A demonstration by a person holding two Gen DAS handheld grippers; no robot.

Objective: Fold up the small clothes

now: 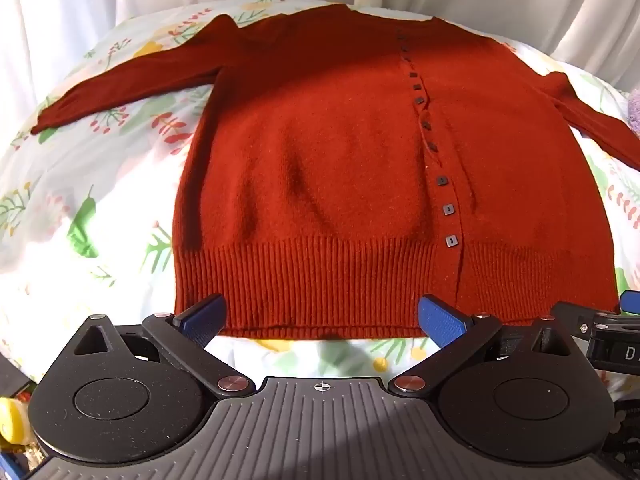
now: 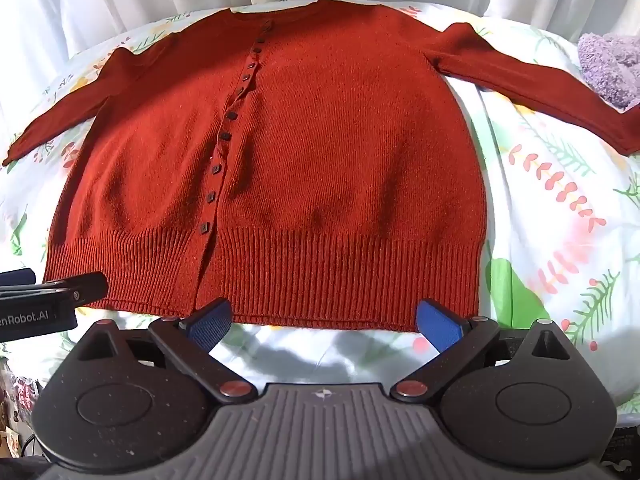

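Observation:
A rust-red knitted cardigan (image 1: 340, 160) with a row of small dark buttons lies flat and spread out on a floral bedsheet (image 1: 100, 200), both sleeves stretched out to the sides. It also shows in the right wrist view (image 2: 320, 152). My left gripper (image 1: 322, 318) is open and empty, its blue pads just at the ribbed hem. My right gripper (image 2: 324, 320) is open and empty at the hem, right of the button row. Each gripper's edge shows in the other's view.
The floral bedsheet (image 2: 560, 200) covers the bed on all sides of the cardigan. A fluffy lilac item (image 2: 608, 64) lies at the far right by the right sleeve. White curtains (image 1: 80, 0) hang behind the bed.

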